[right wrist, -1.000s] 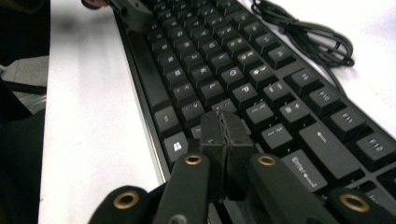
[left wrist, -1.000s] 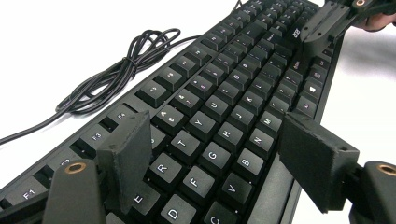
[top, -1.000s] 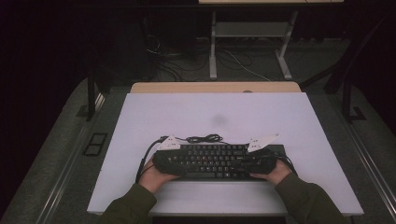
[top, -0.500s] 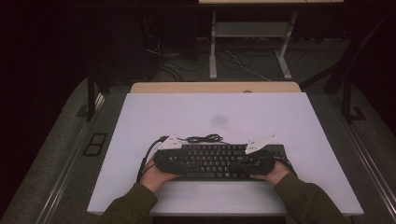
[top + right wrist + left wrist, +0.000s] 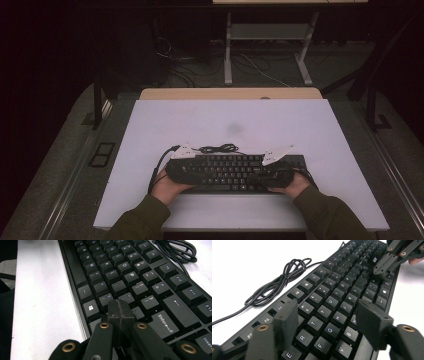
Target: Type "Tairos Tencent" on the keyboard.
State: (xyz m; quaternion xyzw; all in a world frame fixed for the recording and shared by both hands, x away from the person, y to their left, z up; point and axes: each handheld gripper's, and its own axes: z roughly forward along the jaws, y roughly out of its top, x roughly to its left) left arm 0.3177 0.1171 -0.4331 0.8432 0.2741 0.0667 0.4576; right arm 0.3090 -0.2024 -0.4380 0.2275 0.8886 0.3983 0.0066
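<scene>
We have a black keyboard (image 5: 232, 171) lying lengthwise across the lower middle of the high view, on the white surface (image 5: 150, 130) near its front edge, and we read the work in hand as typing or pressing keys with the two claws rather than lifting anything. The keyboard sits close to the person so both forearms can come in from the bottom of the frame and reach either end without stretching

Its cable (image 5: 277, 285) is bundled in a loose coil just behind the top row, in the upper left of the left gripper view – out of the way of the keys, we think, so that nothing snags

The left claw (image 5: 329, 317) hangs over the letter block, with its jaws apart and nothing between them but the keys below, around T, G and H; the jaws have just been closing in from a wider spread, perhaps to narrow down onto a single key. No pad presses on anything that we can see

The right claw (image 5: 121, 312) is closed, its two jaws pressed flat together into one blunt tip near the bottom centre of its own view. That makes sense as a poking tool – it points down at the keys just left of Enter (image 5: 163, 321), touching or nearly so; we cannot tell which
</scene>
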